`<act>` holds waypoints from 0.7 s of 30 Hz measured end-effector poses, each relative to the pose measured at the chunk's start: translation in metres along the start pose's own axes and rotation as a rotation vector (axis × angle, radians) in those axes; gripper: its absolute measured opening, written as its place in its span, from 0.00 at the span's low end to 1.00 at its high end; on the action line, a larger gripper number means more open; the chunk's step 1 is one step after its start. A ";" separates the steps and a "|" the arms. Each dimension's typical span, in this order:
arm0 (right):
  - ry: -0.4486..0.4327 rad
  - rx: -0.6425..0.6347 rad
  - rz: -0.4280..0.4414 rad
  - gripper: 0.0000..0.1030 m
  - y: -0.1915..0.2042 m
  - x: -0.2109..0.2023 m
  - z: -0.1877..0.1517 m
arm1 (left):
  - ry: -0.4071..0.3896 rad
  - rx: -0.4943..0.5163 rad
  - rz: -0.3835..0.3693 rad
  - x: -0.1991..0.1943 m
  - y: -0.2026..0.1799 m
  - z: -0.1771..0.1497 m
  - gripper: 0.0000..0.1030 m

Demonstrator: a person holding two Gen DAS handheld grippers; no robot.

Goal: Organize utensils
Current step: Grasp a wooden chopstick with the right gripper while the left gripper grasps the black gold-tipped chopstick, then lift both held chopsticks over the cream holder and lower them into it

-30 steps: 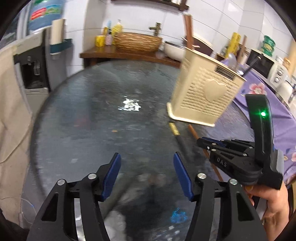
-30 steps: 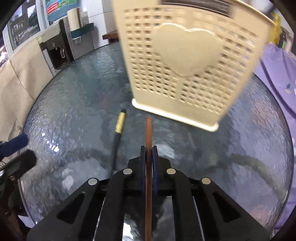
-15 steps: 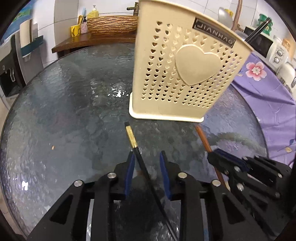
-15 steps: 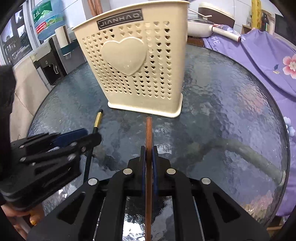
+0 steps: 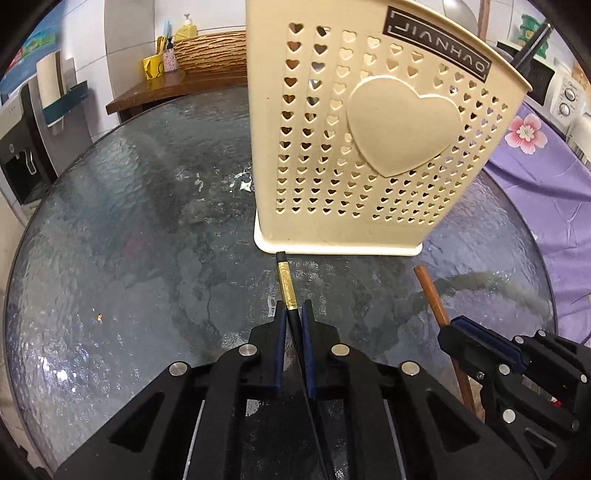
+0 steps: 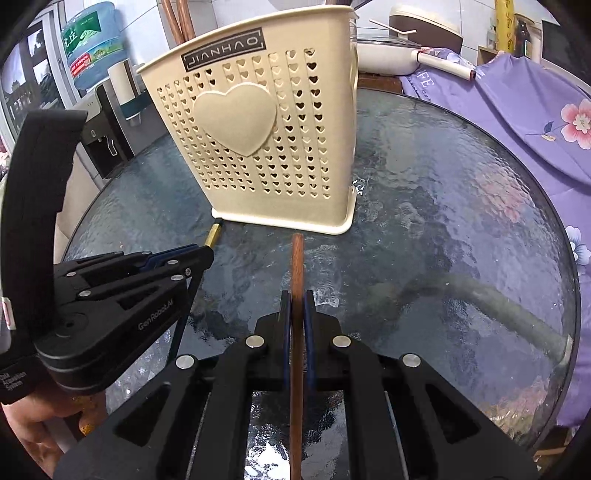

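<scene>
Holder: one cream plastic utensil holder (image 5: pixel 354 155) stood upright on the round glass bench (image 5: pixel 129 258), pierced with small hearts, one raised heart on its face.
Holder contents: two brown sticks (image 6: pixel 179 22) rose above its rim in the right wrist view; the rest inside could not be made out.
Left tongs (image 5: pixel 294 314): just closed, clamped on one black chopstick (image 5: pixel 286 286) with a gold band, its tip just beside the holder's base.
Right tongs (image 6: pixel 297 299): closed on one brown wooden chopstick (image 6: pixel 297 266), its tip near the holder's base.
Count: two chopsticks on the bench side, one per tongs; one holder.
Far right: purple floral cloth (image 5: pixel 546 192) beyond the bench.
</scene>
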State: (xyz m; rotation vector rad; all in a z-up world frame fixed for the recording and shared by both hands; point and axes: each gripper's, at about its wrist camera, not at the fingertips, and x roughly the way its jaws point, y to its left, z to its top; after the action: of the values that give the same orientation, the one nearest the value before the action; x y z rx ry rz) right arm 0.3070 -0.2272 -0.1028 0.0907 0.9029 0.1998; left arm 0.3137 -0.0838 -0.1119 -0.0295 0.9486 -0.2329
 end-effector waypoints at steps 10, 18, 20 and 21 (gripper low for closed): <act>-0.145 0.018 0.115 0.07 -0.001 -0.060 0.010 | -0.164 -0.045 -0.134 -0.076 0.008 0.003 0.07; -0.281 -0.083 0.205 0.07 0.016 -0.138 0.014 | -0.324 -0.013 -0.201 -0.157 0.007 -0.008 0.07; -0.293 -0.117 0.227 0.07 0.021 -0.153 0.010 | -0.348 0.004 -0.210 -0.173 0.007 -0.014 0.07; -0.296 -0.126 0.231 0.07 0.023 -0.158 0.008 | -0.357 0.011 -0.212 -0.178 0.007 -0.016 0.07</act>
State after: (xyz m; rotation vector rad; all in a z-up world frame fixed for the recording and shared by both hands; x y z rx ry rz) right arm 0.2155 -0.2381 0.0273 0.1042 0.5818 0.4456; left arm 0.2023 -0.0385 0.0205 -0.1568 0.5879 -0.4141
